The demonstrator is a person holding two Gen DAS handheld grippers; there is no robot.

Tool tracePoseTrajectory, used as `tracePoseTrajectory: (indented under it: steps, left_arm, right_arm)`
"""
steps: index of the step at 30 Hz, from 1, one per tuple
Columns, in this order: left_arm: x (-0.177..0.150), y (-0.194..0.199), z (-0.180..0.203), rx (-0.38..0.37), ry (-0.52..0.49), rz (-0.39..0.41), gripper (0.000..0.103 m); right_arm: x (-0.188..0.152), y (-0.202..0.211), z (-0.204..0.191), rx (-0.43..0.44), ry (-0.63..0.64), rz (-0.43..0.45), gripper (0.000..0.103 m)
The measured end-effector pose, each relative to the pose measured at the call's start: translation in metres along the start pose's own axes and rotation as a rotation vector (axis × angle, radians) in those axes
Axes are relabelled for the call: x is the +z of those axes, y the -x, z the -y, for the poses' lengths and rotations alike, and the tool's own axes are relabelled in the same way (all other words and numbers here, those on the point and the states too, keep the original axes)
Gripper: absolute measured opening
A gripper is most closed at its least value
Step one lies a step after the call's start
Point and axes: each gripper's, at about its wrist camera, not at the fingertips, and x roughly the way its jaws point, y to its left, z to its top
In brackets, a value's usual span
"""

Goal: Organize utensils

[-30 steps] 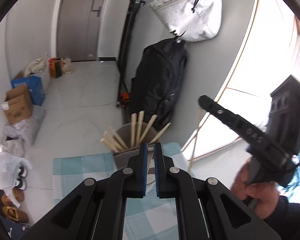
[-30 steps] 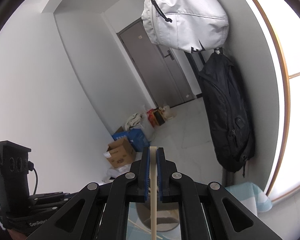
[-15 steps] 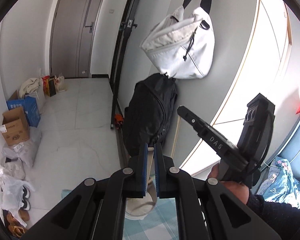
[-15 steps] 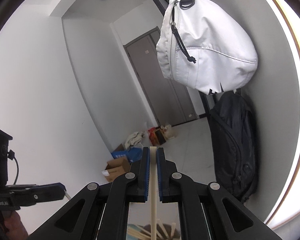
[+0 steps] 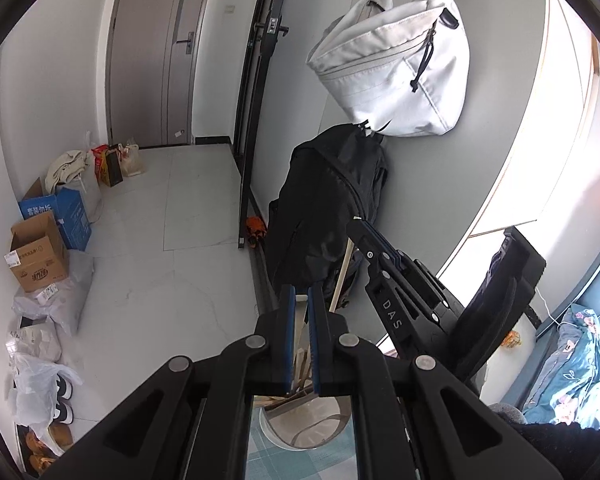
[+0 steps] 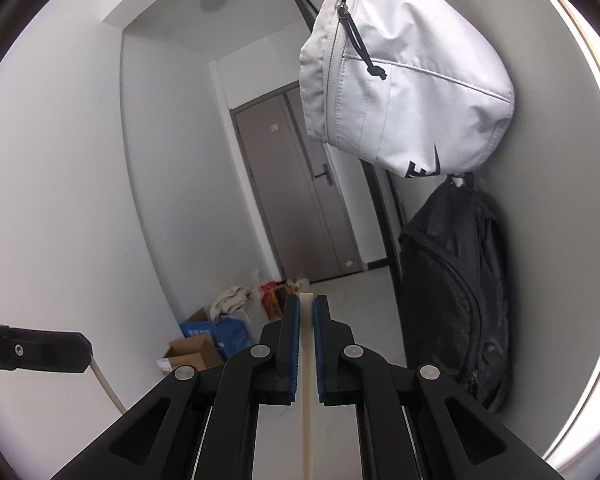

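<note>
My left gripper (image 5: 300, 304) is shut on a pale wooden chopstick (image 5: 300, 328) that runs down between its blue pads. Below it, at the bottom of the left wrist view, stands a grey holder cup (image 5: 304, 428) with several chopsticks in it, on a teal checked cloth (image 5: 260, 460). Close on the right, my right gripper (image 5: 354, 224) is shut on another chopstick (image 5: 340, 272) that hangs down towards the cup. In the right wrist view that gripper (image 6: 306, 304) clamps its chopstick (image 6: 307, 400) upright. The left gripper (image 6: 84, 350) shows at the left edge with its chopstick (image 6: 106, 386) hanging below.
A white bag (image 5: 396, 60) and a black backpack (image 5: 324, 216) hang on the wall behind the cup. Cardboard boxes (image 5: 40, 256) and plastic bags line the floor on the left. Blue floral bedding (image 5: 572, 360) lies far right. A dark sleeve (image 5: 540, 440) is at the lower right.
Both grippers have lifted with their chopsticks. The holder cup has dropped to the bottom of the left view and out of the right view. The right gripper has come closer to the left one.
</note>
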Motion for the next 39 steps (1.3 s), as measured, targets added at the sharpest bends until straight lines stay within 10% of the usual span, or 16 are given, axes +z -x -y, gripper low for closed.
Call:
tracePoseTrajectory:
  steps: [31,34,39]
  left_arm:
    - [-0.052,-0.045,-0.009,-0.041,0.100,-0.187,0.004]
    - [-0.057,-0.036,-0.006,-0.020,0.125,-0.171,0.012]
    - [-0.066,0.001,0.017,0.062,0.084,-0.032,0.056]
  right_arm:
    - [-0.065,0.056,-0.003,0.159,0.158,-0.320,0.015]
    - [-0.058,0.077,0.002,0.150,0.109,-0.310,0.038]
    - [-0.043,0.108,0.000,0.147,0.090,-0.276,0.060]
